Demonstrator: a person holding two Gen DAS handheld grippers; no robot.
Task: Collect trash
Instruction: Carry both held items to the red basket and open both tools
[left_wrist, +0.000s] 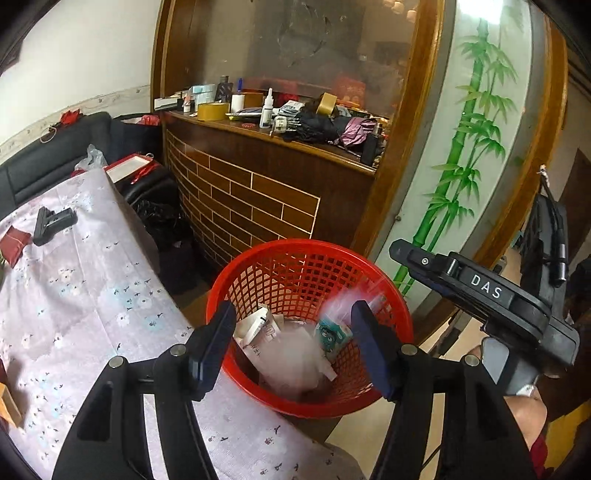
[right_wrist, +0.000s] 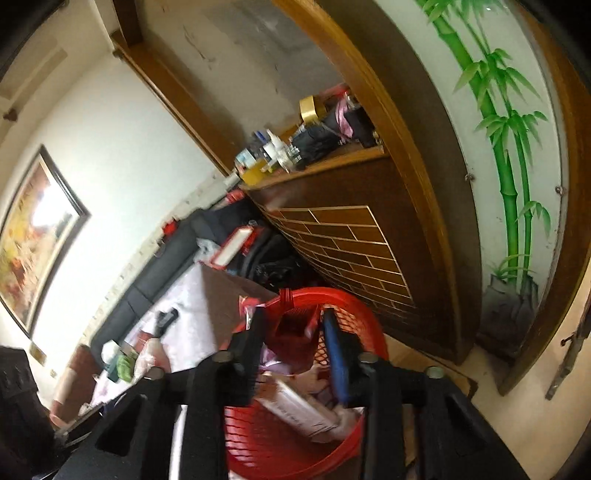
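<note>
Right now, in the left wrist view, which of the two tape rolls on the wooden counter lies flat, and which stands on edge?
The yellow tape roll toward the counter's left end lies flat; the brownish one further right stands tilted on its edge.

The left wrist camera looks down and forward along its fingers, close above the red basket (left_wrist: 310, 325) beside the cloth-covered table (left_wrist: 74, 295), facing the wooden cabinet (left_wrist: 258, 199). The right wrist camera sits just as near the basket (right_wrist: 295, 443), rolled sideways so the room tilts. Both views share the basket, cabinet, table and bamboo panel (left_wrist: 469, 147).
</note>
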